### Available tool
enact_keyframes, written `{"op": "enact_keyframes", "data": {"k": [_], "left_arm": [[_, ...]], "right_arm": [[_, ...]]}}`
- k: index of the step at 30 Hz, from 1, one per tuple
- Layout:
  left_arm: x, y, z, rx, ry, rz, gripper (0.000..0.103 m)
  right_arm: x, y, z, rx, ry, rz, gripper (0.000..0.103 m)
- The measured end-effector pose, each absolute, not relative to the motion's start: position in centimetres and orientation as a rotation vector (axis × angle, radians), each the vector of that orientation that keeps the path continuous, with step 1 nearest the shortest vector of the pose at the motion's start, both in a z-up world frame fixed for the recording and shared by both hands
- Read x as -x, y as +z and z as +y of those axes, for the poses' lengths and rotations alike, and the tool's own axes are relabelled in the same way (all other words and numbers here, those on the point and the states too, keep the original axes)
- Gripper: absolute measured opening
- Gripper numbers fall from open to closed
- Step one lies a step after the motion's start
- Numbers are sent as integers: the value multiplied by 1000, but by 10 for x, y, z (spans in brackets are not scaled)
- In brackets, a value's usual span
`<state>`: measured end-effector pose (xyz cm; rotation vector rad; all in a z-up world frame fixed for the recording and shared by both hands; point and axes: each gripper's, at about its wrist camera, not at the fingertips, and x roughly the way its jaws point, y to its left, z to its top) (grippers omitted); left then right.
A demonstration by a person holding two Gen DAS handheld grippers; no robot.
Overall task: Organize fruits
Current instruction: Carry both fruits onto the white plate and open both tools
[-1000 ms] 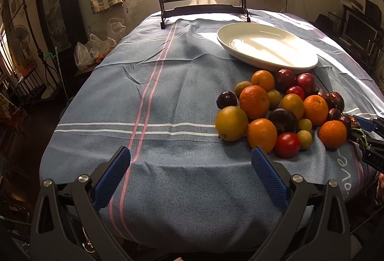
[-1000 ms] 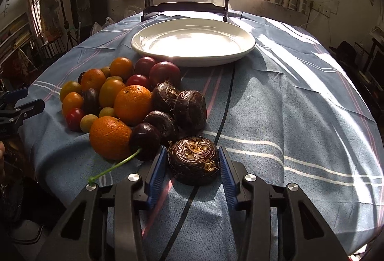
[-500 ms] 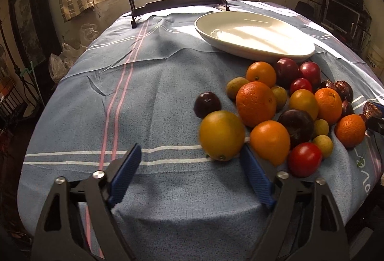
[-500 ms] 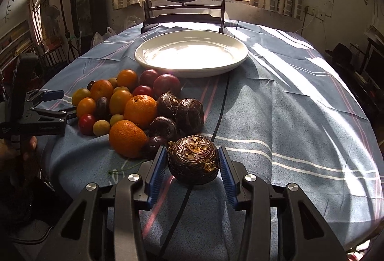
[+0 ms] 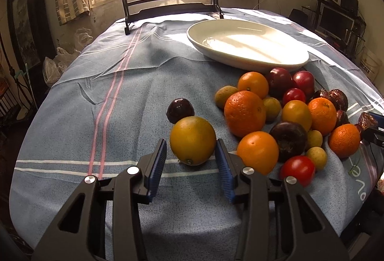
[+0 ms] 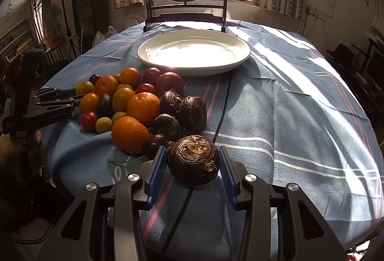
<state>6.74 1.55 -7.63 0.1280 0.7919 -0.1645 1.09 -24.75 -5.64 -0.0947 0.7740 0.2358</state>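
My left claw (image 5: 190,160) sits low at six o'clock on the blue tablecloth (image 5: 72,117), its blue pads (image 5: 157,165) set either side of a yellow-orange fruit (image 5: 192,139). A thin gap shows on the left pad's side and the right pad seems just to touch the skin, so I cannot tell whether the grip has closed. A small dark plum (image 5: 180,110) lies touching that fruit at eleven o'clock. The rest of the fruit pile (image 5: 276,121) spreads from one to three o'clock: oranges, red and dark plums, small yellow-green fruits and a red tomato (image 5: 297,169). The white plate (image 5: 247,47) stands beyond the pile at one o'clock, with nothing in it.

My right claw (image 6: 193,162) is clamped on a dark, wrinkled round fruit (image 6: 194,160); both pads (image 6: 226,172) press its sides at twelve o'clock, right at the tips. From this view the pile (image 6: 124,102) lies at ten to eleven o'clock, touching nothing I hold except that a small dark fruit (image 6: 156,143) sits just beside the left pad. The plate (image 6: 148,57) is further off at twelve o'clock.

There is white lettering on my left claw's body (image 6: 54,115) seen at nine o'clock, too small to read. Pale letters printed on the cloth (image 5: 357,186) are only partly legible.
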Motion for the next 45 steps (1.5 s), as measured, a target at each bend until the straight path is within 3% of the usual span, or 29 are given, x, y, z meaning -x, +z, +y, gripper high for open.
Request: {"op": "enact_keyframes", "data": {"k": [13,22,29,44,45], "left_arm": [[-43,-51,14,-83,-199,705,36],[-45,2,1,-76,-267,649,36],[-99,25,-31,-74,-332,643,36],[-284,-42,-75,-45,-279,955,37],[-289,-41,-72,-28,-266,957,39]], "right_arm": [[-3,-48,-258,52,254,739,44],[-22,13,-297,-43,279,615,44],[-88,35,-303,-69,312,613,44],[-281,-31,-254,-61,273,869,45],[-284,-29,-254,-68,273,868,52]]}}
